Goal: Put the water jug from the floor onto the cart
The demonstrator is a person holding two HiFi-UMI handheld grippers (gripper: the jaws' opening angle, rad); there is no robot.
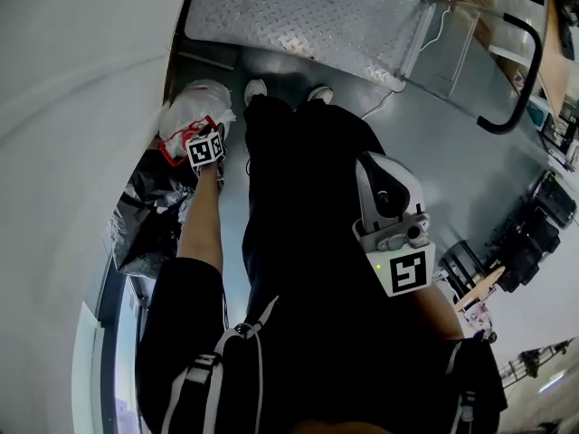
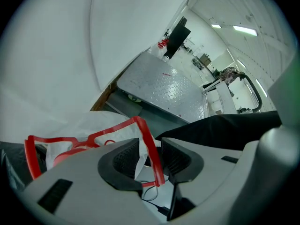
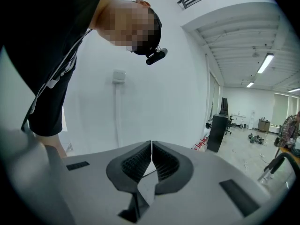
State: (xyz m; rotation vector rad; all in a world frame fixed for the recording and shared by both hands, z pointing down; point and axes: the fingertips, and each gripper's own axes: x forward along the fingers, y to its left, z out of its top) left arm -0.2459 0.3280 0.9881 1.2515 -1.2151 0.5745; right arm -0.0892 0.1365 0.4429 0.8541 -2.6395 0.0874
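- Left claw: released, jaws apart around red handle of white bag (on floor, against wall).
- Right claw: clenched, empty.
- Cart: on floor, just beyond bag.

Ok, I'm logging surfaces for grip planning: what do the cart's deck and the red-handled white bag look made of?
The grey cart deck: likely metal, matte, with raised diamond tread. The white crinkled bag: thin plastic film, probably, slightly glossy. Its red handle: flat plastic strip, it seems.
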